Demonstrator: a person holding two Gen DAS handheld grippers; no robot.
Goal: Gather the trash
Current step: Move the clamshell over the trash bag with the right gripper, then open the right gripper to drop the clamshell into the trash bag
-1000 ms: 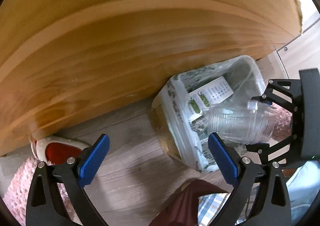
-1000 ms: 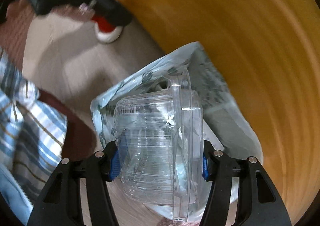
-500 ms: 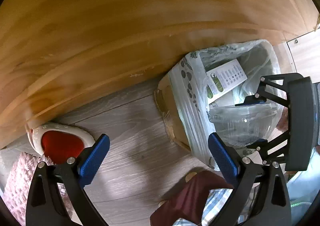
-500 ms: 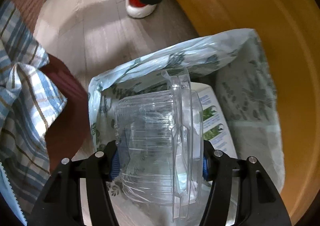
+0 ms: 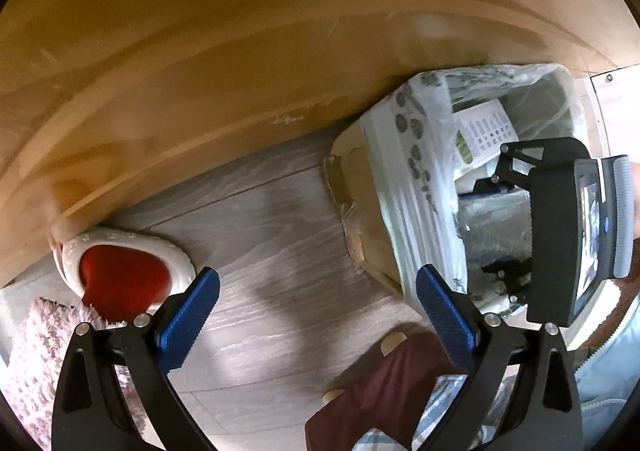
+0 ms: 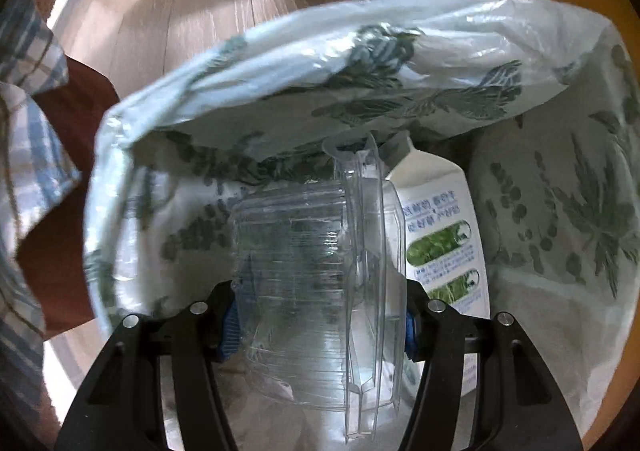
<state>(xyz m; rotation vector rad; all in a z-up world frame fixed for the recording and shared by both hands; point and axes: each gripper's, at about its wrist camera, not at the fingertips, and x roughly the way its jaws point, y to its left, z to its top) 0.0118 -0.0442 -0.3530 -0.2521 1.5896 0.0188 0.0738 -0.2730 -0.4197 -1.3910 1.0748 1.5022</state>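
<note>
My right gripper is shut on a clear plastic container, its blue pads pressing both sides. It holds the container inside the mouth of a bin lined with a leaf-printed plastic bag. A white printed carton lies in the bag just right of the container. In the left wrist view the same lined bin stands on the floor at the right, with the right gripper and container lowered into it. My left gripper is open over bare floor, left of the bin, holding nothing.
A curved wooden panel runs behind the bin. A red and white slipper and a pink shaggy rug lie at the left. The person's maroon slipper and checked trouser leg are below the bin. Grey wood floor lies between.
The right gripper has sunk with the container from above the bin's rim down into the bag. The left gripper has come lower, so the floor and slipper look larger.
</note>
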